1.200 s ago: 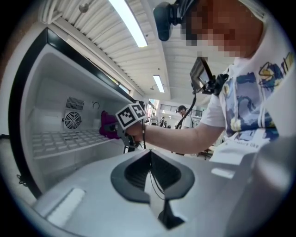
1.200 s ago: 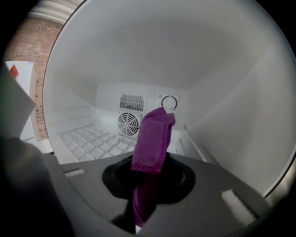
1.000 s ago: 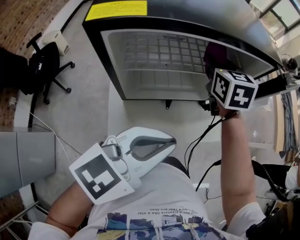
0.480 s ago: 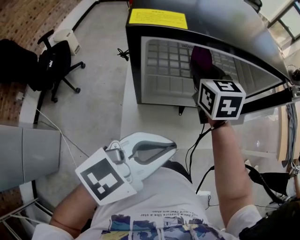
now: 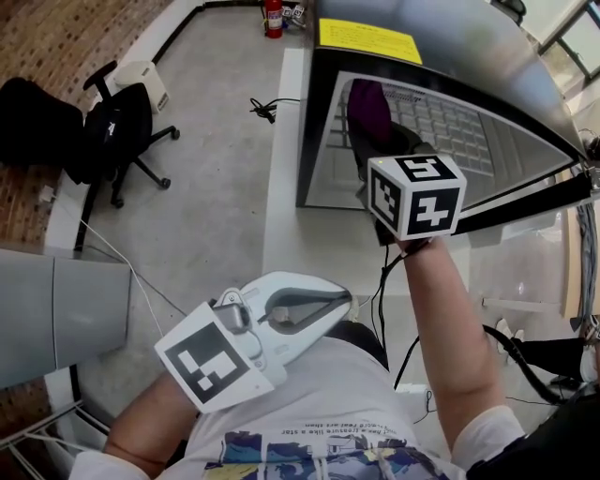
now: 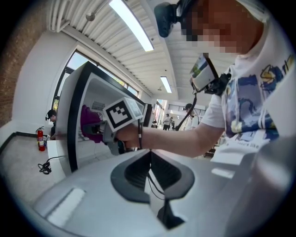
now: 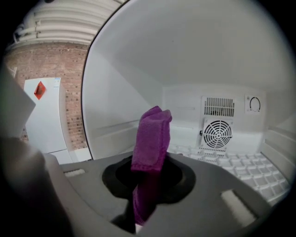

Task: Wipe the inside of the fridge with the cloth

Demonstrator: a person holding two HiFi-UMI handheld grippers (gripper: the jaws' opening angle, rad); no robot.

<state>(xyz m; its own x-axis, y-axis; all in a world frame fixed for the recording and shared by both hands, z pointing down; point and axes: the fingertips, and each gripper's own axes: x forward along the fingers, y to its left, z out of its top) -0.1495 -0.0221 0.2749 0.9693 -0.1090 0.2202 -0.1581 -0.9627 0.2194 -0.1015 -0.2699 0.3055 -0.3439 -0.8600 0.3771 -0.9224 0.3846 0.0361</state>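
Scene: a person is standing over an open fridge (image 5: 313,131), which is filling the upper right of the head view, and is holding a gripper in each hand.

Right gripper (image 7: 147,187): it is reaching into the fridge's mouth at centre right of the head view, its marker cube facing the camera. Its jaws are clamping the cloth (image 7: 151,136).

Cloth: the purple cloth is standing up out of the jaws in a folded strip. In the head view it is sitting inside the fridge, at the upper left of the opening and close to the left inner wall. No view is showing whether it is touching that wall.

Left gripper (image 6: 149,172): it is hanging back at lower centre of the head view, close to the person's printed shirt (image 5: 309,441) and well apart from the fridge. Its jaws are pressing together with nothing between them.

Fridge interior: a round fan grille (image 7: 218,134) and a dial (image 7: 254,104) are showing on the white back wall, right of centre in the right gripper view, above a gridded floor (image 7: 240,169).

Surroundings: a yellow label (image 5: 368,39) is lying along the fridge's upper edge. A black chair (image 5: 112,131) is standing at the upper left, a fire extinguisher (image 5: 273,17) at top centre, and a cable (image 5: 265,108) is trailing over the grey ground between them.
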